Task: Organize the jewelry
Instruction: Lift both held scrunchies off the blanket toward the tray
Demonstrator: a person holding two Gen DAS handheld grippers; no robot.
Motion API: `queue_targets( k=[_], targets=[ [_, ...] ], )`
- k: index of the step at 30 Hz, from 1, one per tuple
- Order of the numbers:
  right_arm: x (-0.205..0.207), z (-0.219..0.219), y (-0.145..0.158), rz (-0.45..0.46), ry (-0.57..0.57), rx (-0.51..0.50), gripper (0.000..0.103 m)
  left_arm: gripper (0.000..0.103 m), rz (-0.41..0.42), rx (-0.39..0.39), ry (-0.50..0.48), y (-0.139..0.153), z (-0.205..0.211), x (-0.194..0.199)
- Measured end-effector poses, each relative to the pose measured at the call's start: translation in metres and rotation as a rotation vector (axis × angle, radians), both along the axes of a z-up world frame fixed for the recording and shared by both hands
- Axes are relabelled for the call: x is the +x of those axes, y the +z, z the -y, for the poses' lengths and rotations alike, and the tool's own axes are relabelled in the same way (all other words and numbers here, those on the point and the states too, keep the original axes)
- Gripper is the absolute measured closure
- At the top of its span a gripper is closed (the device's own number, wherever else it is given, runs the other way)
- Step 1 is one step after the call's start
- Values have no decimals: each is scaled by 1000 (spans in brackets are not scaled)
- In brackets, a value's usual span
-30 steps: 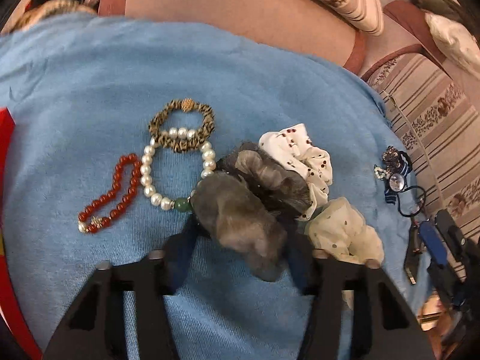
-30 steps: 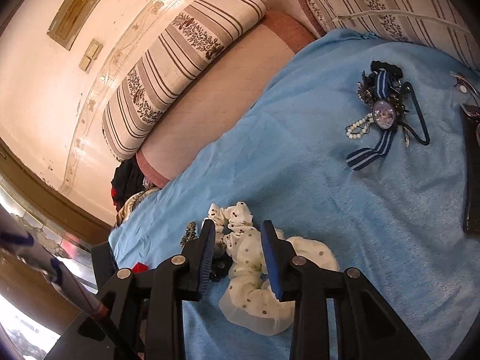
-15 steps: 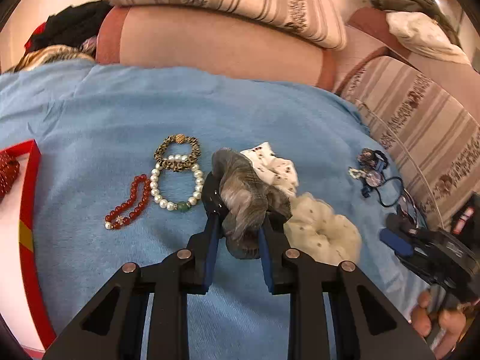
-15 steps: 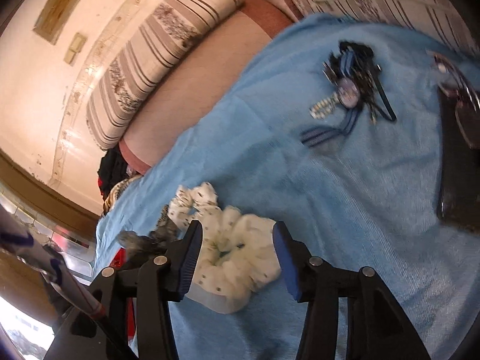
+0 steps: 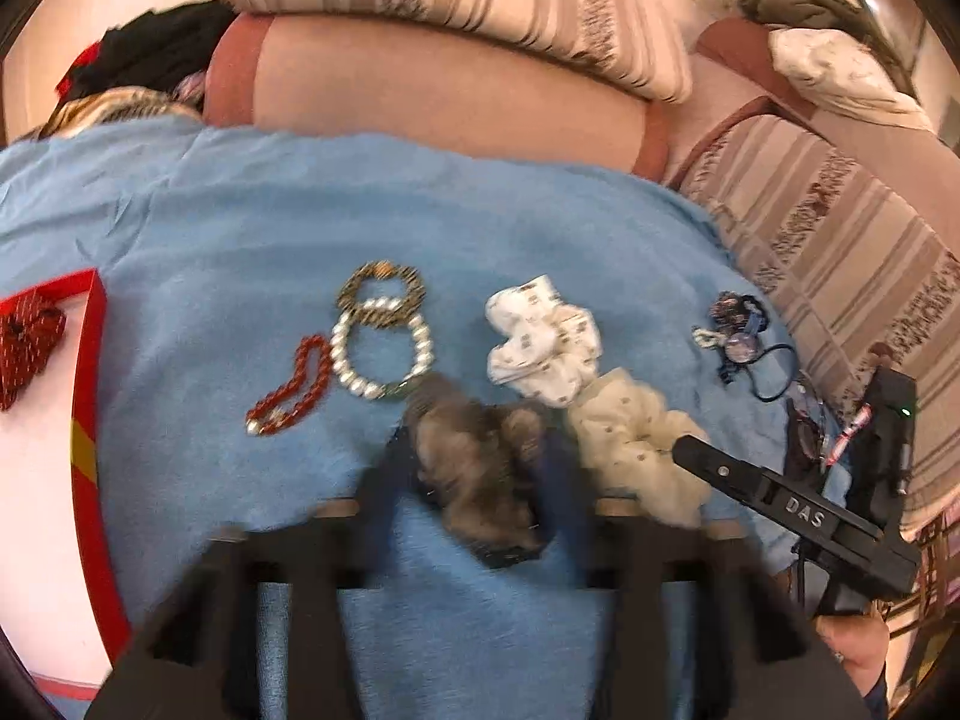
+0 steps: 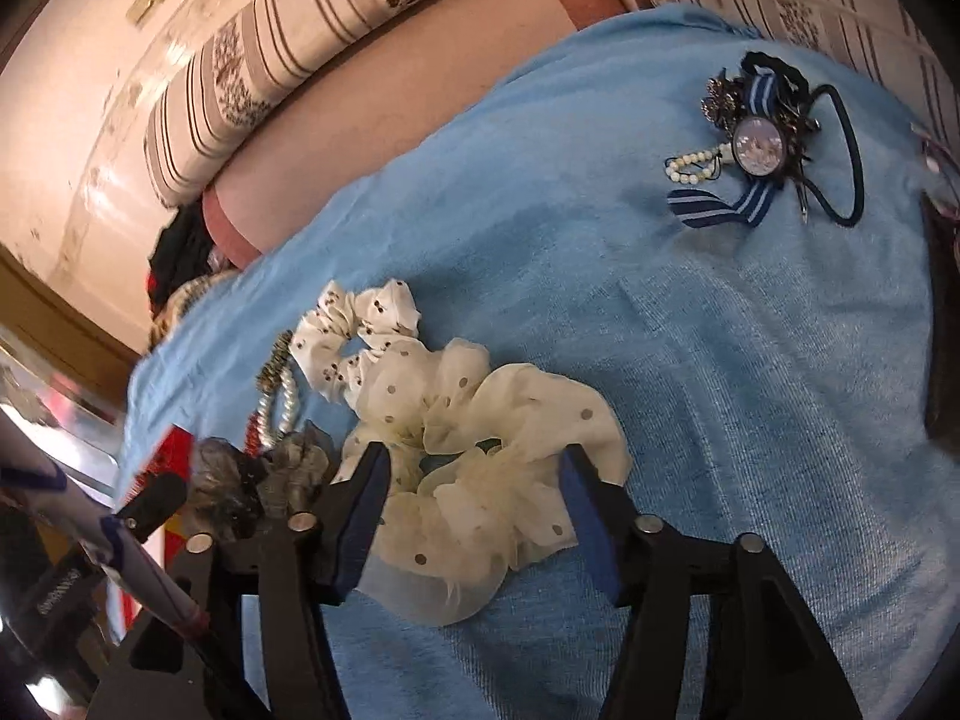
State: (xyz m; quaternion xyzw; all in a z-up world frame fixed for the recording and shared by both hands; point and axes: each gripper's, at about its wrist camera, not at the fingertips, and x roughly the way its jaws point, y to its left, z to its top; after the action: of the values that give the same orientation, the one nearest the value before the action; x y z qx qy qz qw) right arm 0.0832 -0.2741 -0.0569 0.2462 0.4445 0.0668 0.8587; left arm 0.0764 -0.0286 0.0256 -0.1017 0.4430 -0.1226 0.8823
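In the left wrist view, my left gripper (image 5: pixel 480 474) is shut on a grey scrunchie (image 5: pixel 474 480), lifted slightly over the blue cloth (image 5: pixel 240 228). Beyond it lie a red bead bracelet (image 5: pixel 291 387), a pearl bracelet (image 5: pixel 381 348), a leopard bracelet (image 5: pixel 381 288), a white patterned scrunchie (image 5: pixel 540 342) and a cream dotted scrunchie (image 5: pixel 636 444). In the right wrist view, my right gripper (image 6: pixel 474 516) is open, its jaws on either side of the cream dotted scrunchie (image 6: pixel 480 462). The white patterned scrunchie (image 6: pixel 360 324) and the grey scrunchie (image 6: pixel 264 474) also show there.
A red-rimmed tray (image 5: pixel 90 420) holding a red scrunchie (image 5: pixel 27 342) lies at the left. A blue-ribbon brooch with hair ties (image 6: pixel 762 144) lies at the far right of the cloth. Striped cushions (image 5: pixel 480 0) border the back. A dark object (image 6: pixel 942 312) lies at the right edge.
My left gripper has closed on the grey scrunchie and drawn it back. My right gripper has opened wider and moved over the cream dotted scrunchie.
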Motion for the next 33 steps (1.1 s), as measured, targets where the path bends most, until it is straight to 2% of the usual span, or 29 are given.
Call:
queue_targets(
  k=[1, 3, 6, 7, 8, 10, 12, 13, 15, 17, 25, 28, 33],
  targets=[
    [1, -3, -2, -12, 0, -29, 38, 28, -11, -3, 11, -3, -2, 1],
    [3, -7, -6, -36, -2, -86, 38, 28, -22, -18, 10, -9, -3, 2],
    [6, -12, -10, -46, 11, -96, 38, 28, -59, -31, -4, -20, 0, 10],
    [7, -15, -11, -44, 22, -108, 45, 28, -68, -32, -5, -25, 2, 13],
    [7, -18, -10, -40, 32, -120, 68, 29, -75, -34, -12, -30, 5, 16],
    [9, -23, -12, -46, 63, -131, 83, 45, -76, -15, -21, -38, 12, 17],
    [8, -25, -12, -35, 80, -130, 90, 69, -80, 12, -22, -44, 17, 17],
    [8, -23, -9, -24, 80, -129, 93, 72, -68, 22, -21, -45, 18, 16],
    [4, -20, -3, 9, 68, -119, 94, 81, -29, 40, -28, -42, 19, 10],
    [0, -17, 6, 45, 50, -119, 94, 83, 13, 52, -28, -34, 17, 5],
    [-17, -21, 51, 226, 17, -52, 95, 84, 124, 60, -24, -3, -4, -13],
    [-21, -38, 69, 305, 36, -31, 95, 84, 162, 74, -20, 9, -16, -23],
    [-24, -67, 81, 369, 68, -19, 95, 84, 224, 99, -11, 27, -42, -40]
  ],
)
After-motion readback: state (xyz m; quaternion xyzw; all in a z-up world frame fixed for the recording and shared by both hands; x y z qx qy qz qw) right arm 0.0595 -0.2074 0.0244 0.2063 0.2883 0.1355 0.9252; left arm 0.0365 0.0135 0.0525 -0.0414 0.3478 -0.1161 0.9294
